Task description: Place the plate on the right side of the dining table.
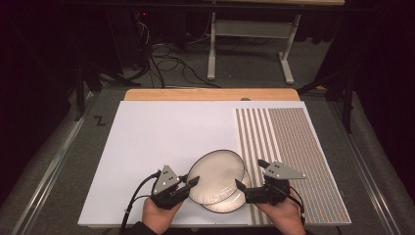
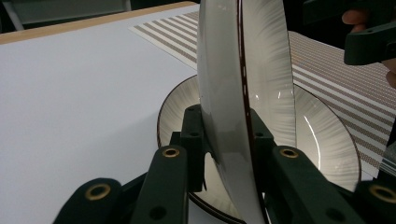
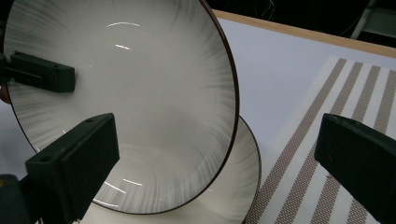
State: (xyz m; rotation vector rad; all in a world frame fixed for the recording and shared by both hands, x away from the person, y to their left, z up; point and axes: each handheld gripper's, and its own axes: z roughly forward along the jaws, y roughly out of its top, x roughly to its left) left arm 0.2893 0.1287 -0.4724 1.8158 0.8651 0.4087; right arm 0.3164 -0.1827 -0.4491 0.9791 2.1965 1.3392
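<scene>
The wooden-edged table (image 1: 210,94) is carrying a large white rectangular board (image 1: 161,147), w/ a brown-and-white striped woven mat (image 1: 288,152) lying over its 3 o'clock side; the board's near edge is getting cut off by the frame bottom.

Near 6 o'clock, a cream round ceramic plate with a thin dark rim (image 1: 217,176) is tilting up, its far edge lifted, over a second matching plate lying flat (image 1: 234,200) on the board at the mat's edge. Most of the lower plate is being hidden by the upper one; whether the two are touching at the near side is hard to tell.

The left gripper (image 1: 192,184), at approx 7 o'clock, is pinching the tilted plate's rim, jaws pressing on both faces per the left gripper view. The right gripper (image 1: 250,174), at approx 5 o'clock, is sitting w/ jaws spread wide, just beside the plates, gripping nothing. Hands are partly cut off at the bottom.
</scene>
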